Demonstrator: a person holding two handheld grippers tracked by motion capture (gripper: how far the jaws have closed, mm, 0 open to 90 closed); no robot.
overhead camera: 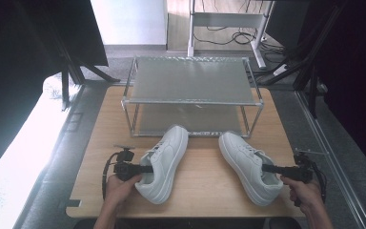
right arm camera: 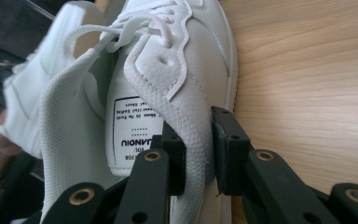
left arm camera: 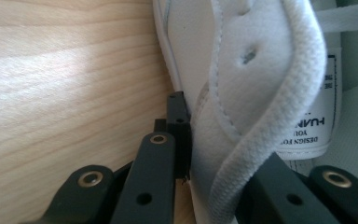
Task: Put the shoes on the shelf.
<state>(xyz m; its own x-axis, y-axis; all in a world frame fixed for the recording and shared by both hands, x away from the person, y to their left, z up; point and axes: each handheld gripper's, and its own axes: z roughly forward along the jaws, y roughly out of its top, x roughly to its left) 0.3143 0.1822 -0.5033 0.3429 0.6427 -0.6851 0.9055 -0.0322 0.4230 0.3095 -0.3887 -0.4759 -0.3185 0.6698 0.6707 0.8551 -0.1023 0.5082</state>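
We see both jaws clamped on collars: left gripper [overhead camera: 145, 168] on the left shoe [overhead camera: 164, 162], right gripper [overhead camera: 267, 168] on the right shoe [overhead camera: 249, 164]; the heels, probably near the counter's [overhead camera: 205, 183] front edge, are partly hidden.

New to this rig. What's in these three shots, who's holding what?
No robot here: a person holds a two-jaw tool in each hand. The high view looks down on a wooden table with a metal two-tier rack at its far side. Two white sneakers lie in front of it. The left gripper is shut on the left sneaker at its collar; the right gripper is shut on the right sneaker the same way. The other two pictures come from cameras on each gripper, showing black jaws pinching the padded collars.
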